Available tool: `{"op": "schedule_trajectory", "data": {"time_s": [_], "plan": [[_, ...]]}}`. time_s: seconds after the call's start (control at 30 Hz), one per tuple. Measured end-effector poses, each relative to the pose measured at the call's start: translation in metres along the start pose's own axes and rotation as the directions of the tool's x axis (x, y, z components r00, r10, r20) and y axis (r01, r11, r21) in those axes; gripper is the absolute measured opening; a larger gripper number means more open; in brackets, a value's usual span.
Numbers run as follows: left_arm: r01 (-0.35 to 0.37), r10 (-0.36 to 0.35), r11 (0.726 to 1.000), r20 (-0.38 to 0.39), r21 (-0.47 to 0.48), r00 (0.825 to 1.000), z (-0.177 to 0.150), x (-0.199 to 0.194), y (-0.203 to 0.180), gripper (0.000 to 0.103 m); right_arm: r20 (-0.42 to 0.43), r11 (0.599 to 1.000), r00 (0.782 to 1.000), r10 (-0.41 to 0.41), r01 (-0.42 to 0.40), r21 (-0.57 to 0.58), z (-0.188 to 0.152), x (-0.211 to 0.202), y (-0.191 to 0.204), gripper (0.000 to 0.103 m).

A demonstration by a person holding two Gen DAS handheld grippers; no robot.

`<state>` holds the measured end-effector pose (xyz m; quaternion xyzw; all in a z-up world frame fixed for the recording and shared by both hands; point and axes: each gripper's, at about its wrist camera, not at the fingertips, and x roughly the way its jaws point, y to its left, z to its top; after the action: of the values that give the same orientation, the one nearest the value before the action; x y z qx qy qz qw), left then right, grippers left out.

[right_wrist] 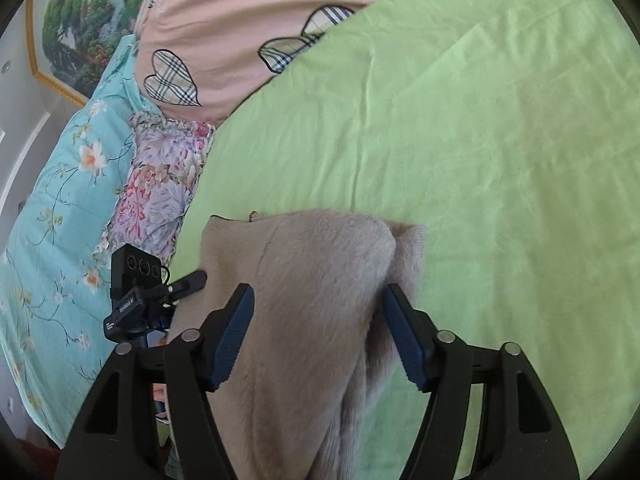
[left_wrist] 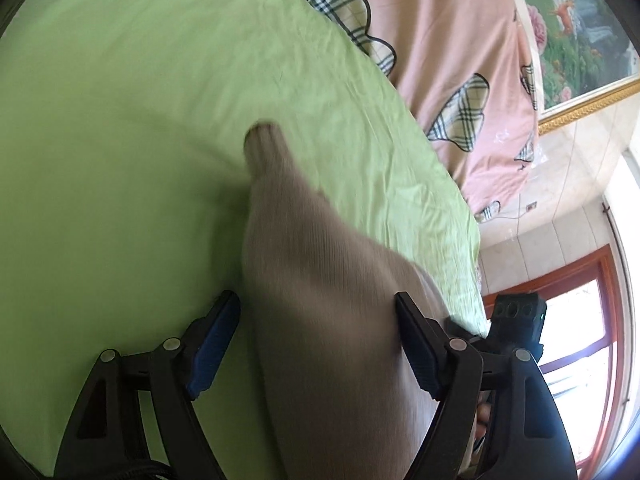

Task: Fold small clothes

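Beige knit garment (left_wrist: 320, 320) lies on the green sheet (left_wrist: 140, 120), and both tools are right over it. From the left wrist camera, the left gripper (left_wrist: 318, 340) stands with its jaws wide apart, the blue-padded fingers (left_wrist: 212, 344) on either side of the cloth; the garment runs between them without either pad visibly pressing on it, and one narrow end tapers away up the sheet, blurred. The other tool's black body (left_wrist: 516, 320) shows at the right edge.

Over on the right wrist camera, the right gripper (right_wrist: 318, 336) is also parted, jaws straddling a raised fold of the garment (right_wrist: 312, 300). The left pad sits at the cloth's edge, the right pad just beside a hanging fold; whether either truly pinches, I cannot tell. No container anywhere. A pink duvet with checked hearts (right_wrist: 224, 20) lies beyond the sheet, a floral pillow (right_wrist: 164, 184) and turquoise blanket (right_wrist: 60, 200) at its left.
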<state>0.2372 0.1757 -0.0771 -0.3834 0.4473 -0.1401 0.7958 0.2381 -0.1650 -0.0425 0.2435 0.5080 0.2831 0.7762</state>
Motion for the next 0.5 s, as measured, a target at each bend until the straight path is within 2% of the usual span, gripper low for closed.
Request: {"op": "schedule_trajectory", "data": {"time_s": [0.03,0.07,0.1,0.2,0.23,0.3,0.33,0.37,0.4,0.5], "plan": [[-0.016,0.016,1.000,0.006,0.011,1.000,0.006,0.003,-0.003,0.073,-0.009,1.000,1.000,-0.005,0.005,-0.003,0.000,0.005,0.001,0.027],[-0.044,0.044,0.998,0.014,0.036,0.999,0.013,0.006,-0.009,0.057,0.002,1.000,1.000,-0.003,0.003,-0.012,-0.001,0.004,0.003,0.025],[-0.058,0.057,0.997,0.009,0.052,0.998,0.017,0.008,-0.014,0.045,0.024,1.000,1.000,0.007,-0.006,-0.030,-0.002,-0.002,0.008,0.017],[-0.098,0.098,0.984,0.004,0.147,0.995,0.020,0.010,-0.038,0.046,0.147,0.991,0.984,0.101,-0.086,-0.106,-0.014,-0.046,0.028,0.015],[-0.124,0.125,0.976,0.009,0.180,0.992,0.019,0.012,-0.044,0.046,0.172,0.989,0.980,0.102,-0.081,-0.125,-0.018,-0.055,0.030,0.015],[-0.190,0.189,0.955,0.023,0.227,0.982,0.019,0.019,-0.050,0.041,0.184,0.990,0.982,0.049,-0.024,-0.138,-0.024,-0.061,0.028,0.015],[-0.218,0.217,0.947,0.028,0.237,0.976,0.021,0.024,-0.050,0.035,0.161,0.992,0.987,0.002,0.017,-0.122,-0.024,-0.054,0.020,0.015],[-0.246,0.247,0.939,0.027,0.241,0.969,0.025,0.030,-0.049,0.020,0.141,0.994,0.990,-0.028,0.042,-0.097,-0.022,-0.046,0.012,0.015],[-0.268,0.269,0.933,0.030,0.241,0.963,0.029,0.035,-0.047,0.013,0.111,0.996,0.992,-0.052,0.059,-0.062,-0.021,-0.035,0.000,0.015],[-0.382,0.375,0.887,0.080,0.259,0.924,0.042,0.044,-0.048,0.012,0.088,0.996,0.992,-0.087,0.089,-0.010,-0.019,-0.020,-0.018,0.014]]}}
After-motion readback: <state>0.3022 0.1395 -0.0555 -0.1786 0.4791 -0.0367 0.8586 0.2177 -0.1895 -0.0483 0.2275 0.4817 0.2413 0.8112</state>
